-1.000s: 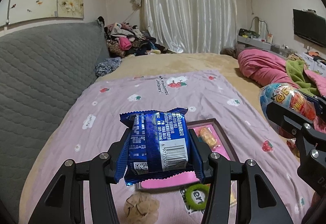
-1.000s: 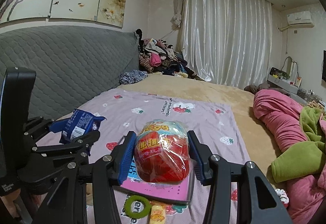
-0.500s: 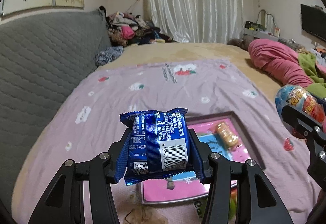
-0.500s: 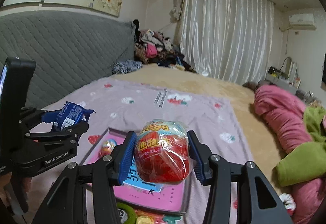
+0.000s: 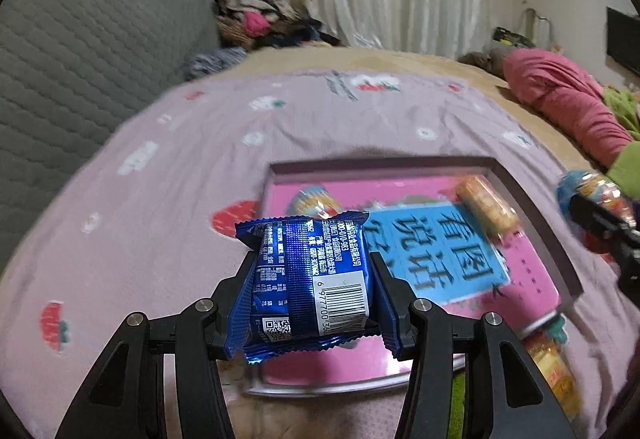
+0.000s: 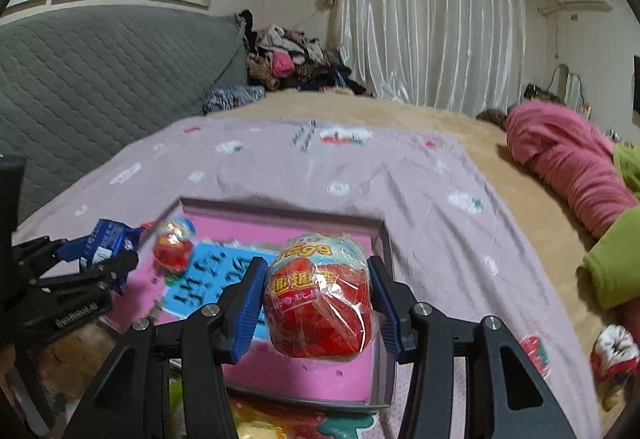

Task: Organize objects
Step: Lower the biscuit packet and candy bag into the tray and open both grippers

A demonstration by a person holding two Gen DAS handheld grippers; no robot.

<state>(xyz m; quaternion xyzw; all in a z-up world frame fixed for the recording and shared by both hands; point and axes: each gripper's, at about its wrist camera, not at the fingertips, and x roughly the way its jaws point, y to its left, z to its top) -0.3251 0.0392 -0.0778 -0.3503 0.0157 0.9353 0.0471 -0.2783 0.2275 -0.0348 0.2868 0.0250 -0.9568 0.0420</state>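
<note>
My left gripper (image 5: 311, 299) is shut on a blue snack packet (image 5: 308, 279) and holds it above the near left part of a pink tray (image 5: 536, 207) on the bed. My right gripper (image 6: 318, 309) is shut on a red wrapped egg-shaped toy (image 6: 320, 303) above the tray's (image 6: 384, 251) near right part. In the tray lie a second egg toy (image 6: 174, 241), also in the left wrist view (image 5: 316, 201), and an orange wrapped snack (image 5: 486, 209). The left gripper with its packet (image 6: 106, 243) shows at the left of the right wrist view.
The tray sits on a lilac strawberry-print blanket (image 5: 200, 167). More wrapped snacks (image 5: 554, 367) and a green ring lie just in front of the tray. A grey headboard (image 6: 100, 79) stands left, pink and green bedding (image 6: 576, 167) right, a clothes pile (image 6: 288, 59) far back.
Both grippers have moved forward and tilted down over the tray, still holding their items. The tray and its contents now fill much more of both views.
</note>
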